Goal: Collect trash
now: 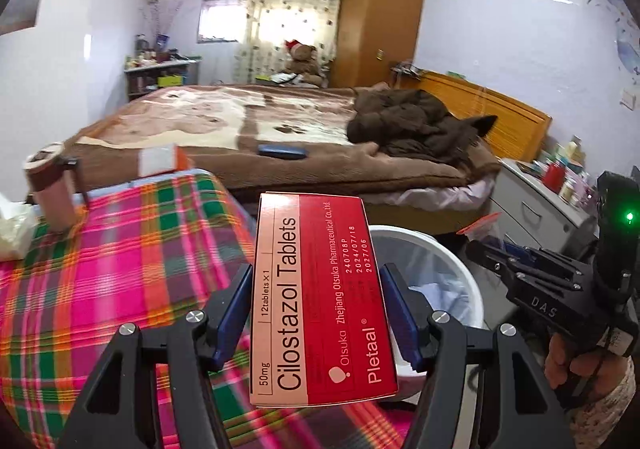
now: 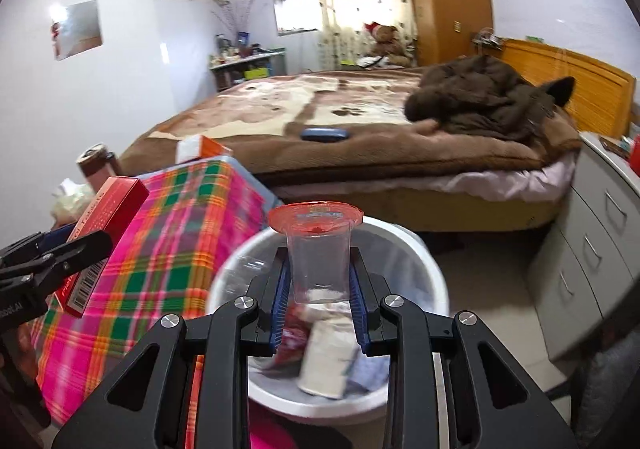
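My left gripper [image 1: 316,305] is shut on a red and pink Cilostazol tablet box [image 1: 316,289], held above the edge of the plaid-covered table [image 1: 120,269]. The box also shows in the right wrist view [image 2: 100,233]. My right gripper [image 2: 318,285] is shut on a clear plastic cup [image 2: 318,261] with a red foil lid, held over the white trash bin [image 2: 432,281]. The bin holds several pieces of paper and wrappers. In the left wrist view the bin [image 1: 452,261] stands right of the box, and the right gripper [image 1: 532,273] is beyond it.
A brown tumbler [image 1: 50,185], a white and orange box [image 1: 160,159] and a crumpled white bag [image 1: 12,229] sit on the table. A bed [image 1: 280,129] with a dark coat and a blue case lies behind. Grey drawers [image 2: 592,249] stand at right.
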`<state>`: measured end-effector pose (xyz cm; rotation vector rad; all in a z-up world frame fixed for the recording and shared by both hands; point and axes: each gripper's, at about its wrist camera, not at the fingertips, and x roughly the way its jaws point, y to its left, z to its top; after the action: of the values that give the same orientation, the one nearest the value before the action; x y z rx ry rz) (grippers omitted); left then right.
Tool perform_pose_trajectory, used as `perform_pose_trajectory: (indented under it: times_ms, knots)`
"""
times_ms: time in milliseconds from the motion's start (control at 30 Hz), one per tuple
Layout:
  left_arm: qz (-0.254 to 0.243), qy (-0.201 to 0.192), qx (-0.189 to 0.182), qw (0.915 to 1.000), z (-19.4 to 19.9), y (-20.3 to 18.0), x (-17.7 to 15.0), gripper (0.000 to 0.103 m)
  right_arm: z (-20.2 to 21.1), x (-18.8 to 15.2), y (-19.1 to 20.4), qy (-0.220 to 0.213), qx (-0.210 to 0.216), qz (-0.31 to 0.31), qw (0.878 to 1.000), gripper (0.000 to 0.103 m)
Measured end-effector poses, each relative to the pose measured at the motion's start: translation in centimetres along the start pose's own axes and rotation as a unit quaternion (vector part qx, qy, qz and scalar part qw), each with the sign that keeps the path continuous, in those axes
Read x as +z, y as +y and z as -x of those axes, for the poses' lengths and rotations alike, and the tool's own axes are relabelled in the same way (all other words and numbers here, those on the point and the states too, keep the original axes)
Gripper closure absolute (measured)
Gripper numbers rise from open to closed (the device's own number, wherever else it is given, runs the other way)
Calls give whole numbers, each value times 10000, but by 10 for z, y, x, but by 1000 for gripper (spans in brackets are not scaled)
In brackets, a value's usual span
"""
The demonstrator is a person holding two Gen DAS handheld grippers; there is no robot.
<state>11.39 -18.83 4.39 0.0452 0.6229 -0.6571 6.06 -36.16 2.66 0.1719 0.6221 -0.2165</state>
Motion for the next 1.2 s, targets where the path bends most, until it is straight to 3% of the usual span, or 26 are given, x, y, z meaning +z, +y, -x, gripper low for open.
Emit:
perform_pose_trajectory:
  times_ms: [200,533,600,667,733,767,1200]
  knots:
    - [-213,194,-320,9991,-32,-35,2,38,-9,-12,-25,243,-222,-157,9993,74]
    - [-396,443,-344,9976,-62,-61,1,37,-22,-19,-45,500,-235,-278,9981,73]
    - [-378,465,-350,9976,-64,-61,0,29,-24,-19,-46,559,-275,-263,9977,73]
    - [-362,457,-334,9977,-63,-61,0,24,-24,-20,-46,580,-370,-283,9972,68]
    - [-351,465,-315,9978,-61,-60,0,24,-23,-21,-47,567,-376,-336,9971,43]
    - [-350,466,-299,9979,-61,-60,0,24,-21,-22,-47,534,-343,-363,9973,41]
    - [-204,152,166,9995,-27,-45,-8,22,10,-25,-29,146,-187,-449,9987,41]
